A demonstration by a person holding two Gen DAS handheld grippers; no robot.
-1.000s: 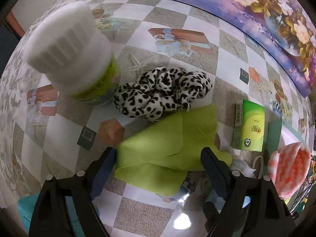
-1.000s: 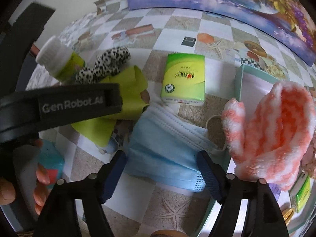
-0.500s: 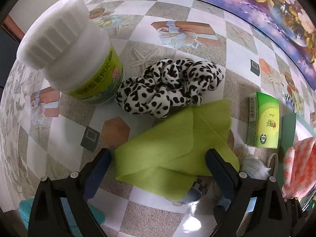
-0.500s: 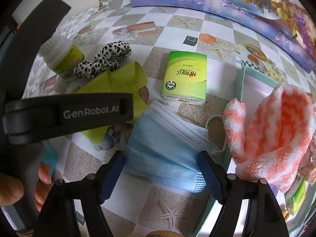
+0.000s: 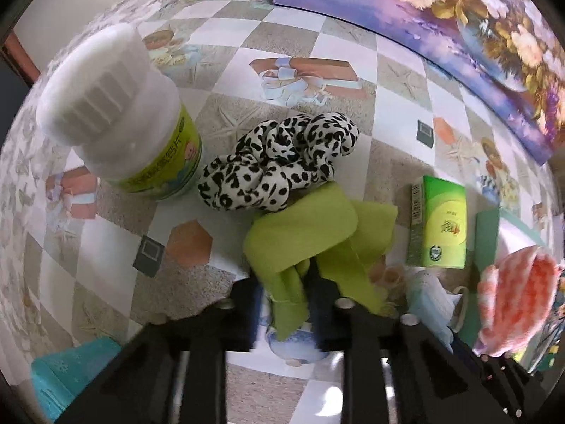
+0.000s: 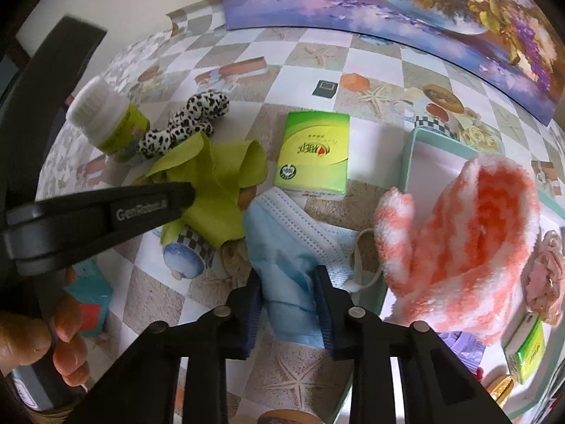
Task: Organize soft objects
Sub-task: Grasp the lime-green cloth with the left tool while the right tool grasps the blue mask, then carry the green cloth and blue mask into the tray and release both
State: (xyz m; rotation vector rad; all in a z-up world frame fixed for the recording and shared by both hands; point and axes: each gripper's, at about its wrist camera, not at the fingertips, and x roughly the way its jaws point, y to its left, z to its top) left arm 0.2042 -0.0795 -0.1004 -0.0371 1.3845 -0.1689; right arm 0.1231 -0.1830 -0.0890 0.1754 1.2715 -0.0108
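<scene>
— Where are the soft things?
— My left tool (image 5: 287, 295) has just closed and pinches the green cloth (image 5: 310, 236) on the surface (image 5: 106, 247), beside the spotted scrunchie (image 5: 279, 166). My right tool (image 6: 287, 293) has just closed on the blue mask (image 6: 293, 247).
— What does only the right view show?
— The teal tray (image 6: 409, 155) with the striped mitt (image 6: 459, 233) spilling over its edge, and a hand (image 6: 46, 332) gripping the left tool.

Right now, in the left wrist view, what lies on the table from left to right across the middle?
White-capped bottle → leopard-print scrunchie → green cloth, pinched in the left tongs → green tissue pack → pink-and-white fuzzy mitt.
</scene>
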